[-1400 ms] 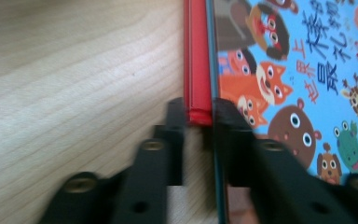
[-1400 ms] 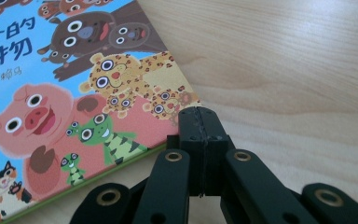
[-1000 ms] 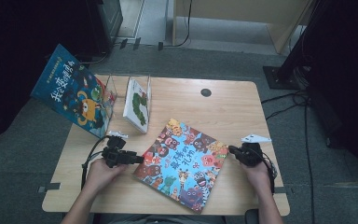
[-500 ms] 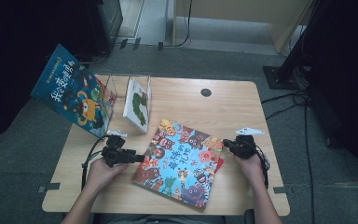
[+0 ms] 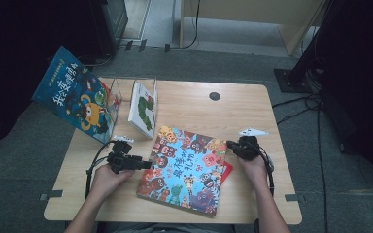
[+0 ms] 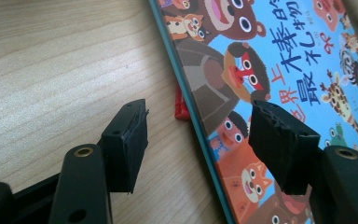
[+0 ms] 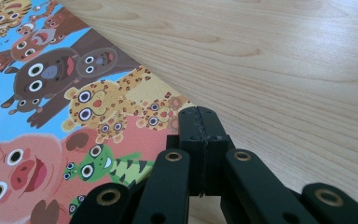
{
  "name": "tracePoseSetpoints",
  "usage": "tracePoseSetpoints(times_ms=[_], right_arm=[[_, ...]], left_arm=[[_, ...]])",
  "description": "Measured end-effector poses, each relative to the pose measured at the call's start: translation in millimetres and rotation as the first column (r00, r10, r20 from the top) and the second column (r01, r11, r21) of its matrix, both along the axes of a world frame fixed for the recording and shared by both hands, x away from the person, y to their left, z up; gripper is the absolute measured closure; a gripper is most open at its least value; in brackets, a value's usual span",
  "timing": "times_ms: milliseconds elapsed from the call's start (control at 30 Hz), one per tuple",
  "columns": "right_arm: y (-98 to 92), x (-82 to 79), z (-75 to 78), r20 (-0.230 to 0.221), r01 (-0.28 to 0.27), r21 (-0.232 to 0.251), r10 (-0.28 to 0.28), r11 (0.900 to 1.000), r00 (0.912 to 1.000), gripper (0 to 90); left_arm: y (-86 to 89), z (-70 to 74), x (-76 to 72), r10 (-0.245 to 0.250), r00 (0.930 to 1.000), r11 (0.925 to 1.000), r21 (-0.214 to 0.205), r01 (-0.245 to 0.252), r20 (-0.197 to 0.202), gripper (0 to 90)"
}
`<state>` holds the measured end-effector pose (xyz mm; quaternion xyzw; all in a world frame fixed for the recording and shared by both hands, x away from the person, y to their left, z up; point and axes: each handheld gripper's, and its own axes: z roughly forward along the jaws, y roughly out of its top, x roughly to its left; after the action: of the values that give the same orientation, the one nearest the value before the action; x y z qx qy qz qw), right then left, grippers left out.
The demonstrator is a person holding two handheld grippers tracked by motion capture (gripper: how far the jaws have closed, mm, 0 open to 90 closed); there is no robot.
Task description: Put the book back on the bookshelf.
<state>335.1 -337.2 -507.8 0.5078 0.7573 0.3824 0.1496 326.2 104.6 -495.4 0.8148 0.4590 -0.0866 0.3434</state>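
Observation:
A large picture book (image 5: 187, 167) with cartoon animals on a blue cover lies flat on the wooden table (image 5: 189, 104). A red thing (image 5: 227, 170) peeks out from under it. My left gripper (image 5: 148, 165) sits at the book's left edge. Its jaws have just been opening and now stand open (image 6: 200, 121), with the book's teal edge (image 6: 200, 121) running between them, untouched by the pads. My right gripper (image 5: 230, 144) is shut with nothing in it. Its joined tips (image 7: 198, 116) rest against the book's right edge by the leopard picture (image 7: 102, 105).
A clear stand (image 5: 119, 92) at the table's back left holds a white book (image 5: 143, 109). A blue picture book (image 5: 75, 99) leans off the left edge. A black grommet (image 5: 214, 96) sits near the back. Bare wood shows behind the book and at the right.
My right gripper has moved left, and the book has slid left with it toward the left gripper. The left hand has stayed in place.

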Motion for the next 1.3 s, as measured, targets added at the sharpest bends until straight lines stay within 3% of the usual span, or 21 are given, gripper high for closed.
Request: tracePoseSetpoints(times_ms=[200,300,467,667,833,1033,1167,1300], right_arm=[[-0.2,-2.8,-1.0,-0.017,-0.012,-0.023,0.012,0.9997,0.9998,90.0],[0.7,-7.2,0.8,-0.008,-0.021,-0.021,0.021,0.9996,0.9997,90.0],[1.1,-17.2,2.2,0.003,-0.024,-0.015,0.024,0.9996,0.9997,90.0],[1.3,-30.5,5.4,0.013,-0.035,-0.005,0.035,0.9994,0.9993,90.0],[0.3,-38.7,6.9,0.010,-0.037,0.006,0.037,0.9993,0.9993,90.0],[1.3,-47.8,6.5,0.005,-0.046,0.011,0.046,0.9989,0.9989,90.0],[3.2,-51.7,5.5,-0.001,-0.058,0.025,0.058,0.9980,0.9983,90.0],[6.7,-56.0,4.6,-0.005,-0.075,0.025,0.076,0.9968,0.9971,89.9]], left_arm=[[-0.4,-2.2,0.3,-0.006,0.9999,0.9999,0.015,0.006,0.008,39.7],[2.5,-3.6,0.3,-0.004,1.0000,1.0000,-0.005,0.004,0.008,40.9],[2.6,-4.8,-2.8,-0.016,0.9987,0.9999,0.005,0.015,0.049,43.3],[1.4,-7.3,-0.4,-0.038,0.9993,0.9977,-0.056,0.038,0.002,41.9],[-3.6,-5.9,-1.2,-0.046,0.9987,0.9985,-0.028,0.046,0.021,41.9],[-10.0,-4.2,0.6,-0.033,0.9993,0.9993,-0.015,0.034,0.015,37.7],[-13.5,-1.4,3.5,-0.040,0.9986,0.9988,0.030,0.039,0.034,37.2],[-12.8,-1.6,9.3,-0.031,0.9994,0.9994,0.015,0.031,0.011,36.8]])
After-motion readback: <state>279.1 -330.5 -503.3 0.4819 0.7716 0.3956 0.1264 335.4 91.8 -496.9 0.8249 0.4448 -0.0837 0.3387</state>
